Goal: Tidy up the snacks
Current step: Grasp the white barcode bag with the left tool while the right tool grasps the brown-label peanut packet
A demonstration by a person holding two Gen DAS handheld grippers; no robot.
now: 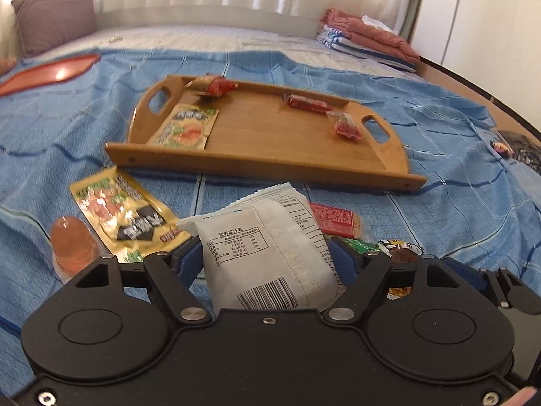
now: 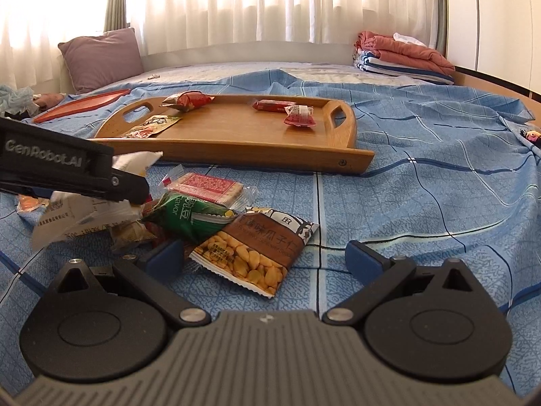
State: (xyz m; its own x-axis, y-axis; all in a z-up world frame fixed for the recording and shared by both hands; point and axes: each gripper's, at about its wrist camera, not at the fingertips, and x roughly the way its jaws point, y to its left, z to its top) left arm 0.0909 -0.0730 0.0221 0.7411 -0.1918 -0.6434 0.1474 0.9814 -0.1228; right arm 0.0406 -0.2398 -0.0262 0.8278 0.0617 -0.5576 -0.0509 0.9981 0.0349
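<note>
My left gripper (image 1: 265,258) is shut on a white snack packet (image 1: 267,253) with a barcode, its blue pads pressing both sides. A second white packet (image 1: 290,199) sticks up behind it. In the right wrist view the white packet (image 2: 64,216) hangs just above the bedspread. My right gripper (image 2: 263,258) stands open low over the bed. A brown and yellow seed packet (image 2: 260,250) lies flat between its fingers, not pressed. The wooden tray (image 1: 257,165) (image 2: 236,155) beyond holds several snacks, red wrapped ones and a yellow-green sachet (image 1: 184,127).
Loose snacks lie on the blue bedspread: a yellow packet (image 1: 125,216), an orange jelly cup (image 1: 72,240), a red biscuit pack (image 2: 206,186) and a green packet (image 2: 189,216). A red tray (image 2: 81,105), a pillow (image 2: 101,57) and folded clothes (image 2: 405,54) sit further back.
</note>
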